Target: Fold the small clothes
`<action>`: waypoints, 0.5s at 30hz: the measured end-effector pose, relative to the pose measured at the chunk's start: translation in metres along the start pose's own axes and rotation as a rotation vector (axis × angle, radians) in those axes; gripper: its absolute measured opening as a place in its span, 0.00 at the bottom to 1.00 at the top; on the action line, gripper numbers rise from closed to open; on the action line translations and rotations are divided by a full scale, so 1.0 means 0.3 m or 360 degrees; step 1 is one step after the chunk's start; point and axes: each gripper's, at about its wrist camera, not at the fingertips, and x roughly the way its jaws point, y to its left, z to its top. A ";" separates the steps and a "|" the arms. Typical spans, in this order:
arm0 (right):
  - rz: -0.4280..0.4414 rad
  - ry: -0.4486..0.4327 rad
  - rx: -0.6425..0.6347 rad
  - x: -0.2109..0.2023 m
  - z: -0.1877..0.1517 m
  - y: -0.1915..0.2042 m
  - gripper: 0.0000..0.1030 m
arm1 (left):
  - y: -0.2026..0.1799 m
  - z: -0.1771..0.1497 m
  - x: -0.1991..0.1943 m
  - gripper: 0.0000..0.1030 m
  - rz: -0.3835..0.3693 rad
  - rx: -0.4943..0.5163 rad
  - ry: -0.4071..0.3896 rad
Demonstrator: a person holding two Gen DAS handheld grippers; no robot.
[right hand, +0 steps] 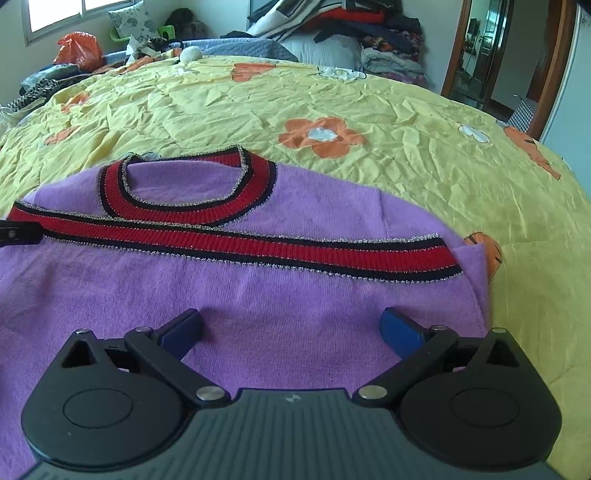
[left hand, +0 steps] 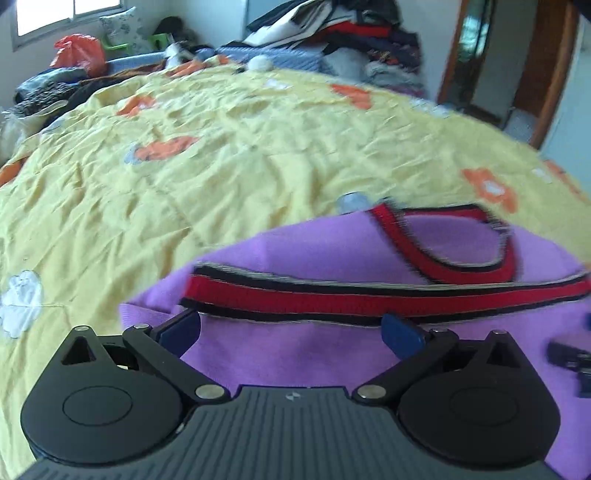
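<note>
A small purple knit sweater [right hand: 258,302] lies on the yellow quilt, folded so its red and black hem band [right hand: 236,245] runs across just below the red collar [right hand: 192,206]. My right gripper [right hand: 291,332] hovers open over the sweater's near part, blue fingertips wide apart, nothing between them. In the left wrist view the same sweater [left hand: 295,350] lies under my left gripper [left hand: 291,332], also open and empty, near the hem band [left hand: 369,295]. The left gripper's tip shows at the left edge of the right wrist view, and the right one's at the right edge of the left view.
The yellow flowered quilt [right hand: 369,110] covers the bed, with wide free room beyond the sweater. Piles of clothes [right hand: 369,33] stack at the bed's far end, an orange bag [right hand: 79,48] sits far left, and a wooden door frame [right hand: 554,66] stands at right.
</note>
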 end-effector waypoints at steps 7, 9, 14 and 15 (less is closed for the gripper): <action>-0.0051 0.0007 0.0035 -0.024 -0.032 0.016 1.00 | -0.026 -0.091 0.031 1.00 0.0024 0.0157 0.0014; -0.0053 -0.0005 0.0066 -0.035 -0.050 0.012 1.00 | -0.009 -0.080 0.030 1.00 0.0016 0.0124 0.0043; -0.0088 -0.0016 0.0086 -0.076 -0.095 0.025 1.00 | 0.026 -0.082 -0.028 1.00 0.0014 0.0073 0.0062; -0.0094 -0.0032 0.0092 -0.088 -0.112 0.029 1.00 | 0.034 -0.097 -0.039 1.00 0.0024 0.0077 0.0066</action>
